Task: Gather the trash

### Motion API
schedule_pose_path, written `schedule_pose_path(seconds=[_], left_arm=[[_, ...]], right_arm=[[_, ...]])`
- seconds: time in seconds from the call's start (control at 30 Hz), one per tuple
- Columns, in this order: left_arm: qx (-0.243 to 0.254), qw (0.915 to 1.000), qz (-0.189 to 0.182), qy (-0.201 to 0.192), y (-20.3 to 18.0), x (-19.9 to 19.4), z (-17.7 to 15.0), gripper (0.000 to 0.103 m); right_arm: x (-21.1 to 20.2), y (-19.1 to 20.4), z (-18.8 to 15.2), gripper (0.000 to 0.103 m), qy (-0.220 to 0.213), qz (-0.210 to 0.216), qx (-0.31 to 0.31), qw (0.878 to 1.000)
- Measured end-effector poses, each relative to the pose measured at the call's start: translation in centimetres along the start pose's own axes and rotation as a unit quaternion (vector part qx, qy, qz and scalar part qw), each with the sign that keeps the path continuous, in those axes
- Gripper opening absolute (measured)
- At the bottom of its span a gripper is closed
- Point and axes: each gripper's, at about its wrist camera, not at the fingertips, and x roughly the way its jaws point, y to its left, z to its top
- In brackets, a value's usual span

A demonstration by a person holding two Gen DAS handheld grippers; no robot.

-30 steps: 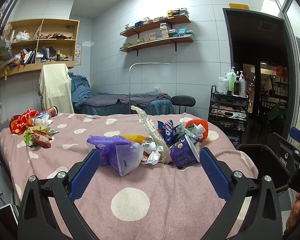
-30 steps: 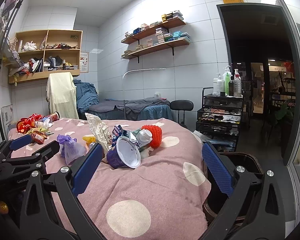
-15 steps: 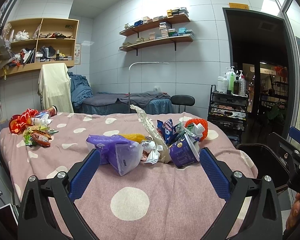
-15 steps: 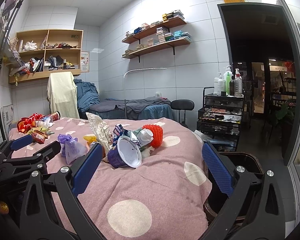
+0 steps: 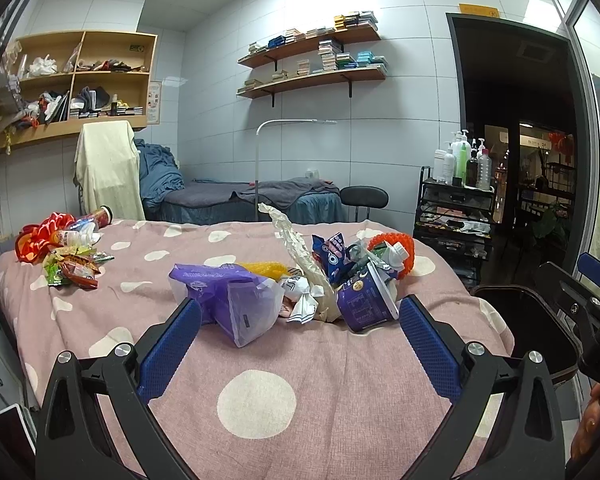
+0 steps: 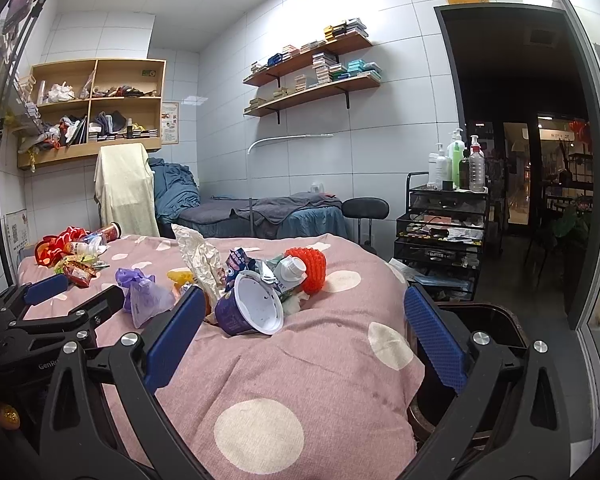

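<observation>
Two trash piles (image 5: 300, 284) on bed (image 5: 260, 360); both hand-held grippers (image 5: 300, 336) (image 6: 300, 332) agape, empty.

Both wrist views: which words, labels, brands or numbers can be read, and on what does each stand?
"GenRo", cut off at the edge: on the black body of the left gripper, seen in the right wrist view.
Print on the purple plastic cup, the blue snack wrapper, the purple plastic bag and the orange sign above the doorway: too small or blurred to read.
</observation>
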Motion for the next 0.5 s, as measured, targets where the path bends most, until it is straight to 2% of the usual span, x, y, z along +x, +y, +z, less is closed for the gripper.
schedule_pose_path(seconds=[0.5], left_arm=[[-0.001, 1.0, -0.001, 0.004, -0.11, 0.07, -0.18, 0.098]], right_arm=[[0.02, -0.04, 0.02, 0.098, 0.001, 0.0, 0.0, 1.0]])
